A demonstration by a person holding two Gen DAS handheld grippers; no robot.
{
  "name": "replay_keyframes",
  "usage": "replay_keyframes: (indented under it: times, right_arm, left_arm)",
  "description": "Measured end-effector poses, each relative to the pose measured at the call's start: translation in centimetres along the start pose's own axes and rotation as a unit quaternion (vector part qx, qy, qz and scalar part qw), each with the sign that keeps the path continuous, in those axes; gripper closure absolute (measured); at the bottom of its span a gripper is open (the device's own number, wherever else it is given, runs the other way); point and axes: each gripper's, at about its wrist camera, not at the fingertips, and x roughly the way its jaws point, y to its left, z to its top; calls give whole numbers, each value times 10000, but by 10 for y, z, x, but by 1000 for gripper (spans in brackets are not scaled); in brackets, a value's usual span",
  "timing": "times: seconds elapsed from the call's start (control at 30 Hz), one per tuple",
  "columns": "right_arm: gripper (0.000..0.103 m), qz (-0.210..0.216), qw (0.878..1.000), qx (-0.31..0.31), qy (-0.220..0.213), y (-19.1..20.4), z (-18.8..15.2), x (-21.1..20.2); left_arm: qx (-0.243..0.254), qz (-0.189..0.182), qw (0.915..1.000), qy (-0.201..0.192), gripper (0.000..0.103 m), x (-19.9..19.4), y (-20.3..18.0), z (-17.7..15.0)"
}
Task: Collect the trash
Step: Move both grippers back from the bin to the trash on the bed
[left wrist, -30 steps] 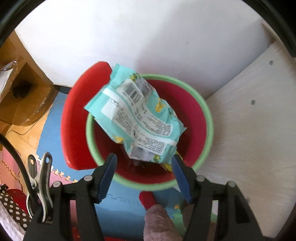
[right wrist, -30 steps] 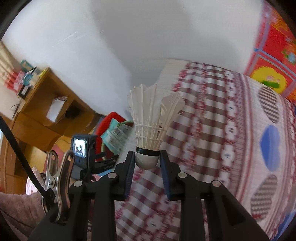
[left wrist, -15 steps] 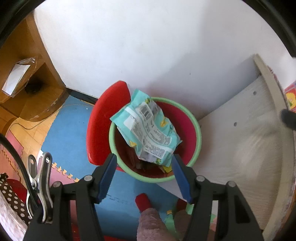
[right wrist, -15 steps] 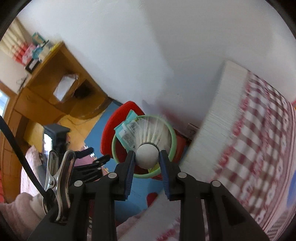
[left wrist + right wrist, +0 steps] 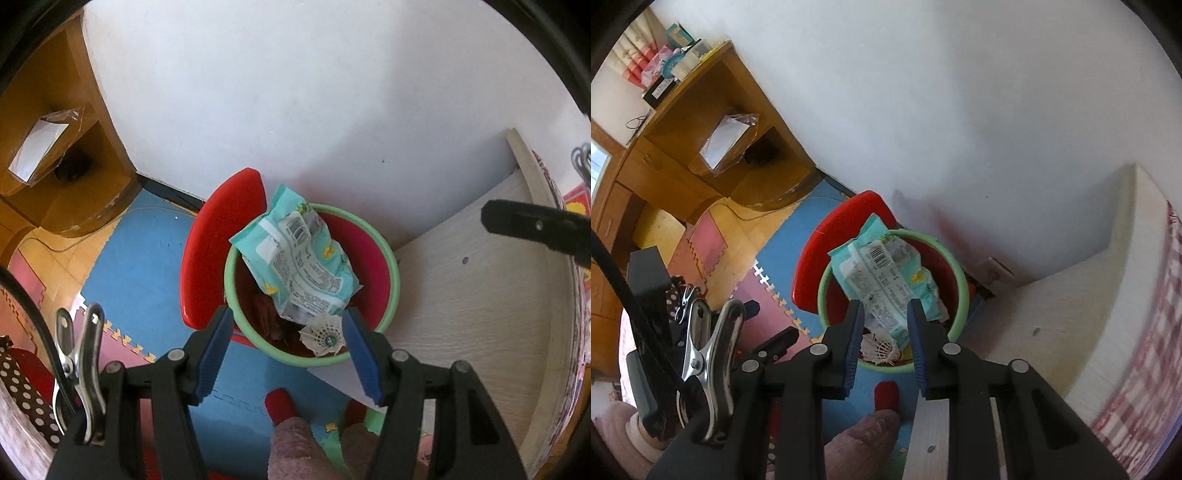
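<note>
Inside round green-rimmed bin (image 5: 394, 258): crinkly wrapper (image 5: 299, 262), feathered shuttlecock (image 5: 325, 334).

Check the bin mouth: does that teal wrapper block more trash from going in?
Partly. The crumpled teal plastic wrapper lies tilted across the green-rimmed red bin, covering much of its mouth. Gaps remain on either side; the white feathered shuttlecock already sits in the near one.

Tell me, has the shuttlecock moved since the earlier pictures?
Yes. The shuttlecock has left the right claw and now lies inside the green-rimmed bin, below the wrapper.
</note>
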Motion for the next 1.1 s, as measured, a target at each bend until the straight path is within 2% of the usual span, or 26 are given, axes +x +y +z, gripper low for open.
replay_keyframes:
  times: [0.23, 0.47, 0.8, 1.1]
  right_arm:
    - [78, 129, 9999, 45, 36, 2, 1, 2]
    - [78, 370, 9991, 154, -125, 3, -9, -15]
    - [78, 604, 9944, 555, -662, -7, -43, -69]
    - [77, 498, 9859, 1075, -1184, -33, -82, -123]
  left_arm:
    - [48, 57, 10000, -5, 39, -4, -1, 4]
    - [59, 64, 10000, 15, 39, -21, -4, 10]
    - [240, 25, 9997, 34, 39, -61, -29, 18]
    - [762, -91, 9970, -96, 39, -97, -78, 28]
